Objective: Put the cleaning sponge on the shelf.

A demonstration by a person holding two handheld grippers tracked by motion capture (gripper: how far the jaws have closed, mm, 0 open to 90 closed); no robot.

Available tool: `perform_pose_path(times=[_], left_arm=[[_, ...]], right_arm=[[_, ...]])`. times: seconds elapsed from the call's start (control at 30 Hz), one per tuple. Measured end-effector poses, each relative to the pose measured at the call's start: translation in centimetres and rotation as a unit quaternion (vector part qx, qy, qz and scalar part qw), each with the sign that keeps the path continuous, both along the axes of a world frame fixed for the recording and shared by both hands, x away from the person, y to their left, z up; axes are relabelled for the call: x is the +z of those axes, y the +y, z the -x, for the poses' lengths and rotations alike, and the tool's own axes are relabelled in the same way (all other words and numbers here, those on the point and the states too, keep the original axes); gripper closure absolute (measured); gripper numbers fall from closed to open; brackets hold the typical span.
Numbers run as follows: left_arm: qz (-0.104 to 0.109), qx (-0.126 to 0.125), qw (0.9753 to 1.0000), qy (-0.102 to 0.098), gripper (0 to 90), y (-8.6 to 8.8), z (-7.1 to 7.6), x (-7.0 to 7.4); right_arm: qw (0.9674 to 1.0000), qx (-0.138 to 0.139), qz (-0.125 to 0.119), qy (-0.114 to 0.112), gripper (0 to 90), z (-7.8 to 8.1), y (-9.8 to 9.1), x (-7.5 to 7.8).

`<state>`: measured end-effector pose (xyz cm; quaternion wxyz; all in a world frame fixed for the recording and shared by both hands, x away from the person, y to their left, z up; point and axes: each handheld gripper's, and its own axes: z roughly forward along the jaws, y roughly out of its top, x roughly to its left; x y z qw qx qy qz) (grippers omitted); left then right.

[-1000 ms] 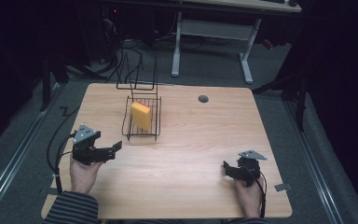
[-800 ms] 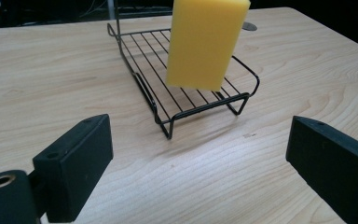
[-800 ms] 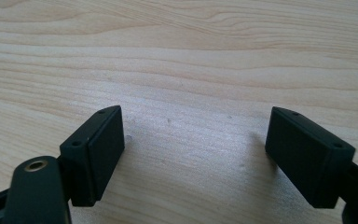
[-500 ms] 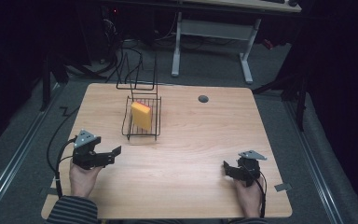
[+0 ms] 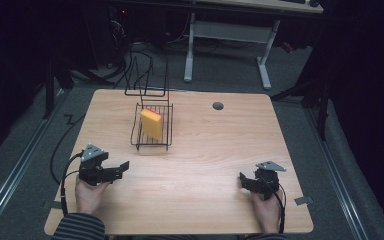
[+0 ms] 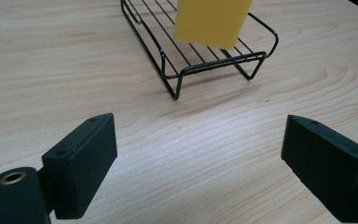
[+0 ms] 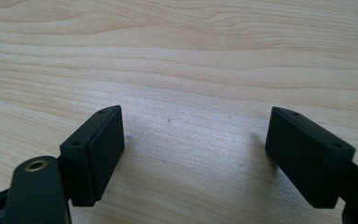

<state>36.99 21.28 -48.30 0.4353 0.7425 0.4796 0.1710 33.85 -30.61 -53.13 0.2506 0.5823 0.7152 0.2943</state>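
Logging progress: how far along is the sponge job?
Done: the sponge stands on edge in the wire rack. In hand: nothing. The left claw sits open by the table's near edge, its jaws just closing with nothing between them; the right claw rests open and empty. Left: nothing obvious, unless the sponge must move again.

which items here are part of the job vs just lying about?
In play:
yellow sponge, leaning upright in the rack
black wire rack
left claw, open, aimed at the rack
right claw, open

Lying about:
table's cable hole

High view above table (image 5: 205,165); finger cameras low, close over it
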Motion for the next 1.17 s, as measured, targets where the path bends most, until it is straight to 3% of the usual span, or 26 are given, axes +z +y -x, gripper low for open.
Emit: perform_pose_path(times=[0.3, 0.57, 0.73, 0.9, 1.17], left_arm=[[-0.004, 0.009, 0.9998, 0.019, 11.4, 0.1, 0.1, -1.9], [-0.042, 0.023, 0.9984, 0.030, 11.5, 0.0, 0.1, -4.1], [-0.084, 0.029, 0.9953, 0.037, 11.7, -0.3, 0.0, -5.5], [-0.101, 0.030, 0.9939, 0.034, 12.9, -0.6, 0.1, -5.5], [-0.101, 0.030, 0.9938, 0.034, 12.8, -0.6, 0.1, -5.5]], right_arm=[[1.0000, 0.000, 0.000, 0.000, 19.7, 0.0, 0.0, 0.0], [1.0000, 0.002, 0.001, -0.001, 19.7, 0.0, 0.0, 0.0], [1.0000, 0.001, 0.001, 0.000, 19.7, 0.0, 0.0, 0.0], [1.0000, 0.002, 0.001, 0.000, 19.7, 0.0, 0.0, 0.0], [1.0000, 0.002, 0.001, 0.000, 19.7, 0.0, 0.0, 0.0]])
